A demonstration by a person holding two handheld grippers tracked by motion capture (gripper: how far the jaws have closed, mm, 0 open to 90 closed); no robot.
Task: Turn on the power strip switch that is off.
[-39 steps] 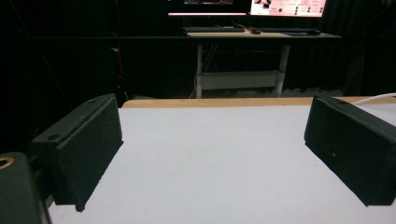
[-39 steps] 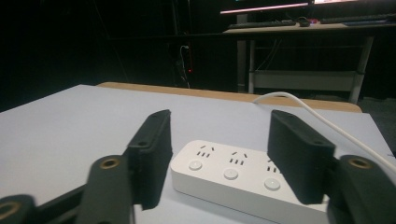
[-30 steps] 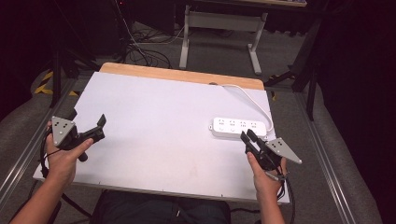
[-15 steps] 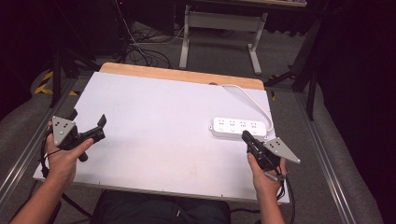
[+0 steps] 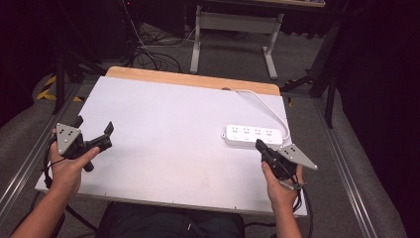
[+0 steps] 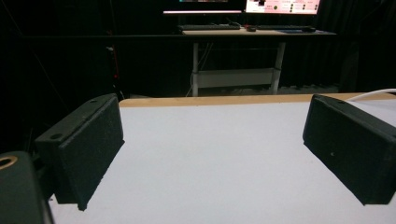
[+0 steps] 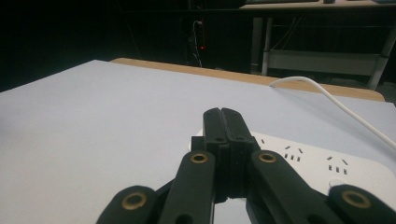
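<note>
A white power strip [image 5: 255,135] lies flat at the right of the white table [image 5: 168,124], with its white cable [image 5: 267,101] curving off the far edge. My right gripper [image 5: 259,144] is shut with nothing in it, its tip just short of the strip's near edge. In the right gripper view the closed jaws point at the power strip [image 7: 303,161], whose cable [image 7: 327,98] runs back. My left gripper [image 5: 94,128] hovers open over the table's left edge. The left gripper view has bare table [image 6: 210,154] between its spread pads [image 6: 88,144].
A wooden strip [image 5: 193,79] borders the table's far edge. Beyond it stand a desk frame [image 5: 233,29] and loose floor cables [image 5: 153,49]. Metal rails [image 5: 346,168] run along both sides of the table. A lit screen [image 6: 280,5] sits on the far desk.
The right gripper's jaws have closed and it has shifted slightly forward toward the power strip. The left gripper has stayed put.
</note>
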